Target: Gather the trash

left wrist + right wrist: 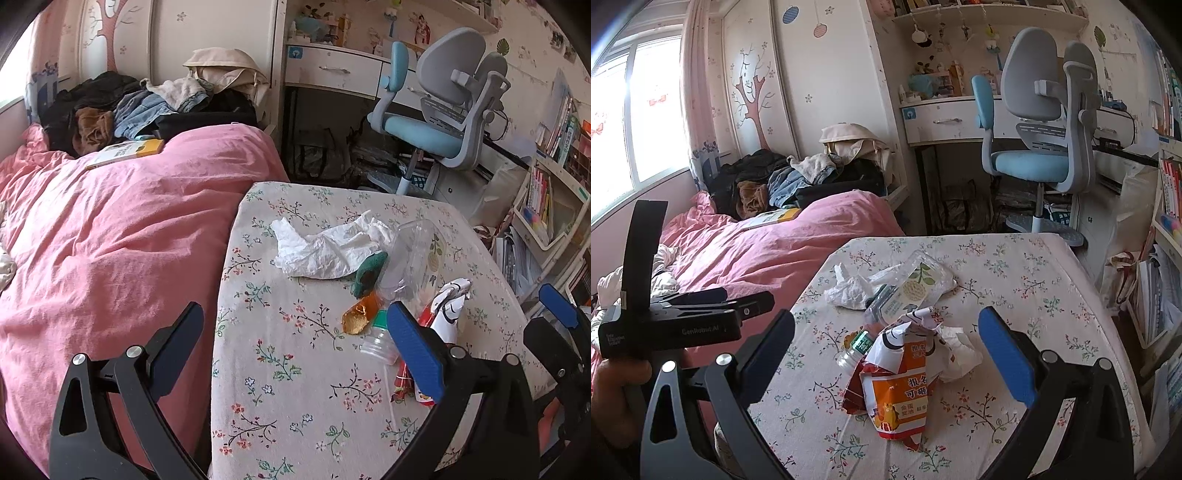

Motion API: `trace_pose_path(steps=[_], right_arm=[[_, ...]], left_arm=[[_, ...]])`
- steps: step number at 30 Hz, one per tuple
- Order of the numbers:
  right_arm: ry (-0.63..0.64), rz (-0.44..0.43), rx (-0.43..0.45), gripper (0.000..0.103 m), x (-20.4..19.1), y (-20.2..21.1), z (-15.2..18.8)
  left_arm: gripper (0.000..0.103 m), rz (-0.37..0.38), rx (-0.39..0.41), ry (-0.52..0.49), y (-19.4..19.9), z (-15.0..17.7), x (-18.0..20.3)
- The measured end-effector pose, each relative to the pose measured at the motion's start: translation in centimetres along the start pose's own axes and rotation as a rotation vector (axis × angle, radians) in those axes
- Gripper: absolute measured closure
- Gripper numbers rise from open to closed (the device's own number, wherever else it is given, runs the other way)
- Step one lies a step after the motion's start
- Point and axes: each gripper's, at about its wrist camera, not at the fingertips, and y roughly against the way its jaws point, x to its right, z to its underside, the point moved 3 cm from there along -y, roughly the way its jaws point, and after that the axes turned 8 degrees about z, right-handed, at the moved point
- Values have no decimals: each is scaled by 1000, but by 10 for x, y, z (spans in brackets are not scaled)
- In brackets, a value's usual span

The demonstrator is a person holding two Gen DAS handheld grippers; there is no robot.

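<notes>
Trash lies on a table with a floral cloth (280, 369): a crumpled white tissue (325, 251), a dark green scrap (367, 273), a piece of orange peel (359, 316), a clear plastic bottle (410, 258) on its side and a red, orange and white snack wrapper (441, 325). My left gripper (295, 336) is open over the table's near left part, and its right finger overlaps the wrapper. My right gripper (886, 354) is open above the wrapper (897, 384). The bottle (908, 291), the tissue (849, 291) and a second tissue (958, 350) lie around it.
A bed with a pink duvet (110, 240) adjoins the table's left side, with a clothes pile (129, 107) and a book (125, 152) on it. A blue-grey desk chair (436, 122) and desk stand behind. Bookshelves (546, 199) are on the right. A hand (617, 380) holds the left gripper (753, 301).
</notes>
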Motion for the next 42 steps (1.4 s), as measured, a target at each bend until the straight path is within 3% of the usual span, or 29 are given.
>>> trace_pose_path(steps=[42], right_arm=[[-12,-3,-12,8,3,-3,2]], left_arm=[[7,-5,-13,-6,-3,4,3]])
